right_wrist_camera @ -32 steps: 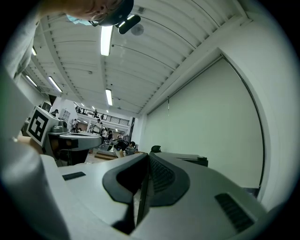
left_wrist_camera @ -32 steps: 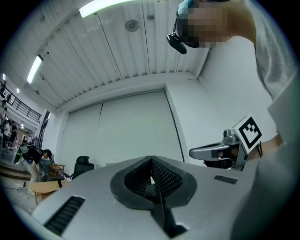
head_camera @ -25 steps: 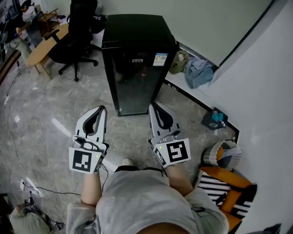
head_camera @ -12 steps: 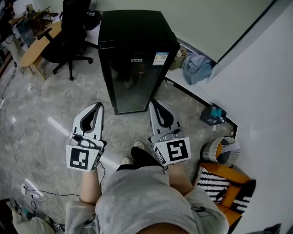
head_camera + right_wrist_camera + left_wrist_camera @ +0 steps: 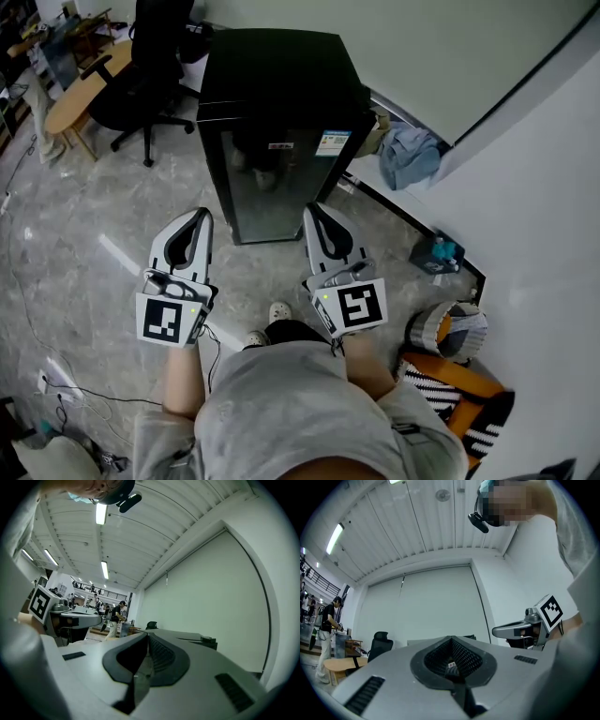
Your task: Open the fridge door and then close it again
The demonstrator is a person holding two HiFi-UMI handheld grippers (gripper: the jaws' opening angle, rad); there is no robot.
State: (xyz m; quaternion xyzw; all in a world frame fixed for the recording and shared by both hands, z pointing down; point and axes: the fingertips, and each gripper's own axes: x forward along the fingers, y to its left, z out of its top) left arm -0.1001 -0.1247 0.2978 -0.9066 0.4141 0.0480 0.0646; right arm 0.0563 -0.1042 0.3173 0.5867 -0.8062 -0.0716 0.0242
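Observation:
The black fridge (image 5: pixel 281 112) stands upright on the grey floor with its glass door closed. My left gripper (image 5: pixel 201 215) is shut and empty, held level just short of the door's lower left corner. My right gripper (image 5: pixel 312 208) is also shut and empty, its tip near the door's lower right corner. Neither touches the fridge. In the left gripper view the shut left gripper (image 5: pixel 451 639) points at a pale wall, with the right gripper (image 5: pixel 520 630) beside it. In the right gripper view the right gripper (image 5: pixel 149 637) shows the fridge top (image 5: pixel 206 642) just beyond it.
A black office chair (image 5: pixel 155 66) and a wooden table (image 5: pixel 80 89) stand at the back left. A blue cloth (image 5: pixel 408 155), a teal box (image 5: pixel 439 253), a basket (image 5: pixel 450 328) and an orange striped bag (image 5: pixel 459 394) lie along the right wall. Cables (image 5: pixel 56 384) trail at lower left.
Both grippers have moved forward with the person, closer to the fridge's front. Both stay shut and the door stays closed.

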